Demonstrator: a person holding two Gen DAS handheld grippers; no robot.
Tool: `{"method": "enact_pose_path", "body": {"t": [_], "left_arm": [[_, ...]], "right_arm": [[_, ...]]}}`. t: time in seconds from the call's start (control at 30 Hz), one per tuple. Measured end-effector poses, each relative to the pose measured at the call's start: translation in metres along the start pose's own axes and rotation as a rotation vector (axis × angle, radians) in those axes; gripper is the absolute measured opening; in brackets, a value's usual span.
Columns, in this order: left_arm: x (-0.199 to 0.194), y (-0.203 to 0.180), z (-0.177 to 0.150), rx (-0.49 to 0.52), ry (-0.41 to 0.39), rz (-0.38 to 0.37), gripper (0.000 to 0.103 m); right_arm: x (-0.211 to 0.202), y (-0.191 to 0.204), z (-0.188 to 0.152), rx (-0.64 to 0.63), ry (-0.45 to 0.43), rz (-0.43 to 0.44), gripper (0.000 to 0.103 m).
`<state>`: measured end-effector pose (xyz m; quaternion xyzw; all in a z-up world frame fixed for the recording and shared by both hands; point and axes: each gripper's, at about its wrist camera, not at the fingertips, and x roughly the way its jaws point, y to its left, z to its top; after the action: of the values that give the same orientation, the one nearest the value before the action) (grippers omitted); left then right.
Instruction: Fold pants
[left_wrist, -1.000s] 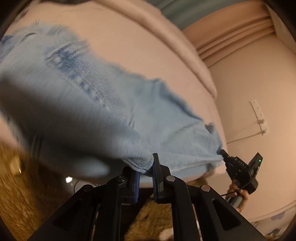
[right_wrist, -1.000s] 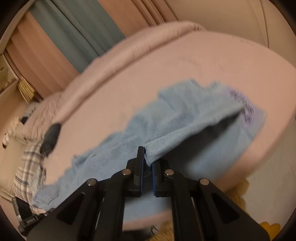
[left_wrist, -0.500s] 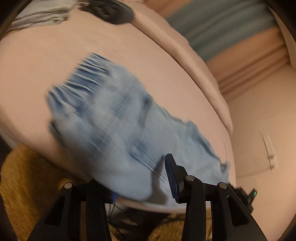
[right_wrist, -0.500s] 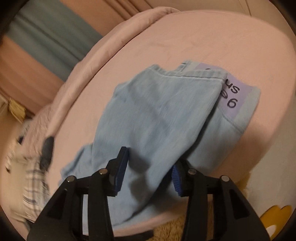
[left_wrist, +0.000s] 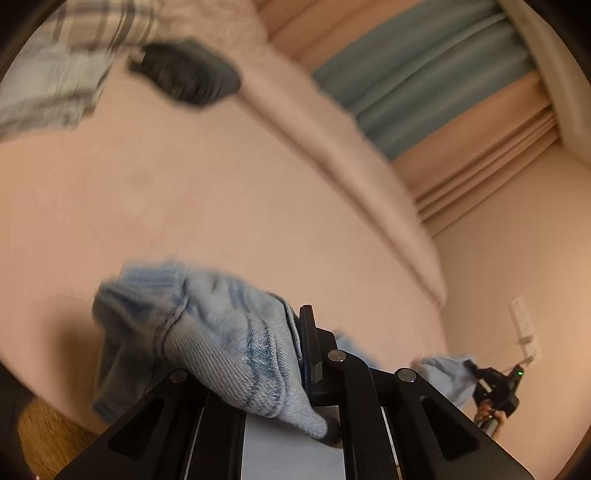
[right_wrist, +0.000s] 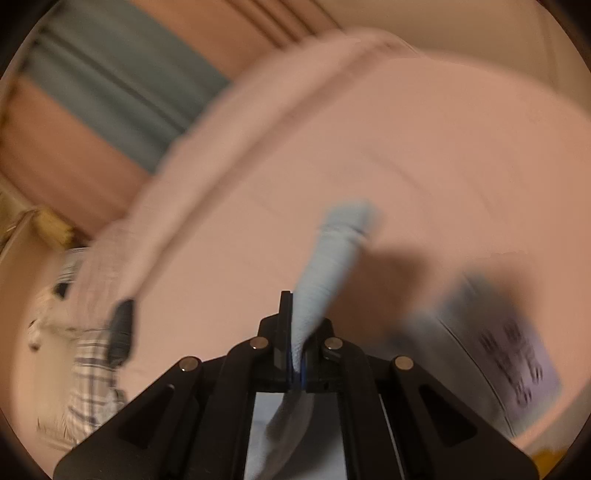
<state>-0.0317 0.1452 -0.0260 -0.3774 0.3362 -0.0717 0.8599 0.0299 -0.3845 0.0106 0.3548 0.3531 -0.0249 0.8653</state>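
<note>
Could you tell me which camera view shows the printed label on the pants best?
The right wrist view: the label on the pants shows at lower right, with dark print too blurred to read. The left wrist view shows only denim and seams, no label.

The pants (left_wrist: 229, 354) are pale blue denim with a fine twill weave and darker blue stitching along the seams; a lilac label (right_wrist: 517, 354) with blurred dark lettering sits on them near the bed's right edge. The bed (left_wrist: 221, 192) is plain dusty pink. Both the left claw (left_wrist: 301, 354) and the right claw (right_wrist: 295, 354) are black with blue pads. At the bed's far left corner lie a grey-and-white plaid cloth (left_wrist: 55, 74) and a black item (left_wrist: 184, 72). The curtains (left_wrist: 424, 81) run in teal and peach bands. The rug (left_wrist: 40, 435) is mustard brown.
</note>
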Motion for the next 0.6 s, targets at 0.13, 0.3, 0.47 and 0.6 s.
{"method": "enact_pose_path", "body": {"t": [0.13,0.3,0.47,0.6], "left_arm": [[-0.03,0.007,-0.006,0.011,-0.068,-0.078,0.006],[0.009,0.024,-0.056,0.076,0.168,0.046,0.006],[0.039,0.038,-0.091,0.077,0.297,0.165,0.007],[0.04,0.04,-0.088,0.043,0.302,0.156,0.007]], "right_arm": [[-0.078,0.036,0.02,-0.073,-0.213,0.224,0.003],[-0.078,-0.023,-0.034,-0.073,-0.18,-0.013,0.004],[-0.017,-0.111,-0.086,0.011,0.06,-0.307,0.001],[-0.023,-0.114,-0.088,0.028,0.019,-0.257,0.002]]}}
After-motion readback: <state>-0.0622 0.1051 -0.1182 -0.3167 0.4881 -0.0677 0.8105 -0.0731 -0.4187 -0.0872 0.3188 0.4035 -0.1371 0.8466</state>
